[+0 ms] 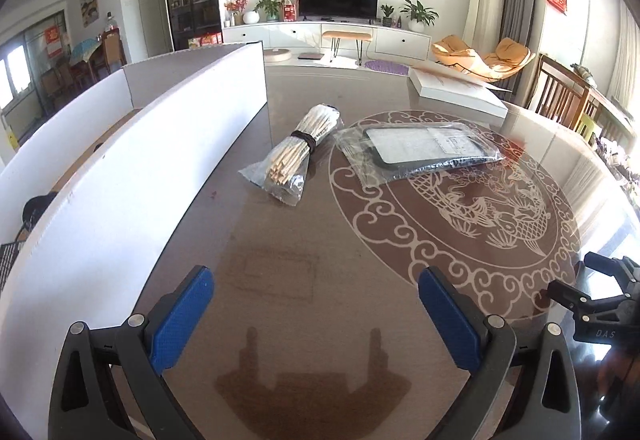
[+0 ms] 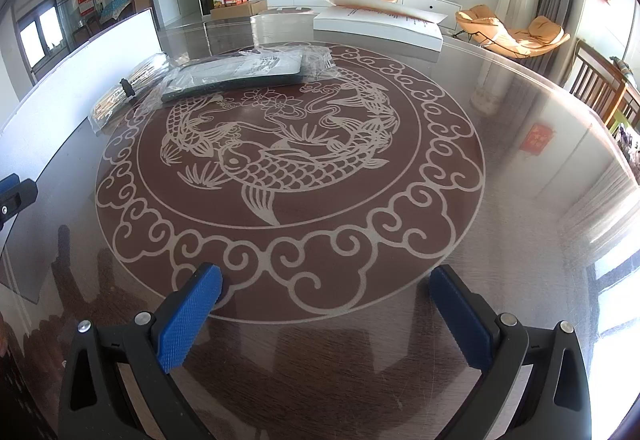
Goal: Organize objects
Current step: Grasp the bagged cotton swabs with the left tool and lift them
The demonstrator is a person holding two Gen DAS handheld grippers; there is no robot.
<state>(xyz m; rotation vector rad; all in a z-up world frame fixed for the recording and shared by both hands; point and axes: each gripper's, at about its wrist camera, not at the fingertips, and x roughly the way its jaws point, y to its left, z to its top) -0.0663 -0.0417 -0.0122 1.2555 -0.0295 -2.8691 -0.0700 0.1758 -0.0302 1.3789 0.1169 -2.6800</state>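
Note:
A bundle of wooden chopsticks (image 1: 298, 152) in a clear bag, tied with a black band, lies on the glass table beside the white box. It also shows in the right wrist view (image 2: 120, 96). A flat dark item in a clear plastic bag (image 1: 420, 150) lies to its right; it also shows in the right wrist view (image 2: 240, 74). My left gripper (image 1: 316, 316) is open and empty, hovering over the table short of both. My right gripper (image 2: 326, 314) is open and empty over the fish pattern's near edge.
An open white cardboard box (image 1: 140, 168) stands on the left, with dark things inside. A white box lid (image 1: 456, 90) lies at the table's far side, also in the right wrist view (image 2: 380, 24). Wooden chairs (image 1: 568, 96) stand at the right.

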